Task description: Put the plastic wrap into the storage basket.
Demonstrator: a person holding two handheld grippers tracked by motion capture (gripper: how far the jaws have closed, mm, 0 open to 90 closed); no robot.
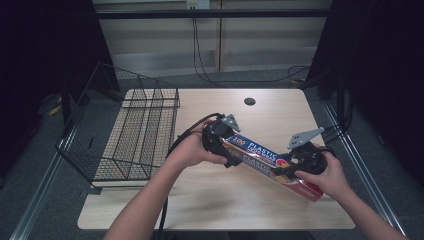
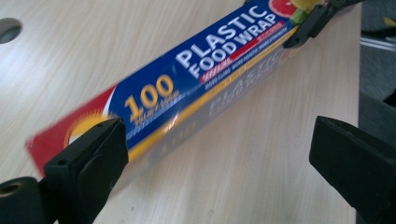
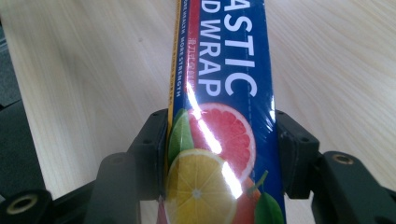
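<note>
At centre frame, above the pale wooden table (image 1: 280, 107), your right gripper (image 1: 300, 161) clamped the long blue plastic-wrap box (image 1: 260, 157); your left gripper (image 1: 225, 145) stood wide around it, black wire basket (image 1: 135, 135) at left.

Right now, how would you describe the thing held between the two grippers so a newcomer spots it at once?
On the wooden table, right of the black wire basket, lies a long narrow box of plastic food wrap. The right gripper clamps its citrus-pictured end; the left gripper stands open at the other. It is the one blue, printed thing there.
</note>
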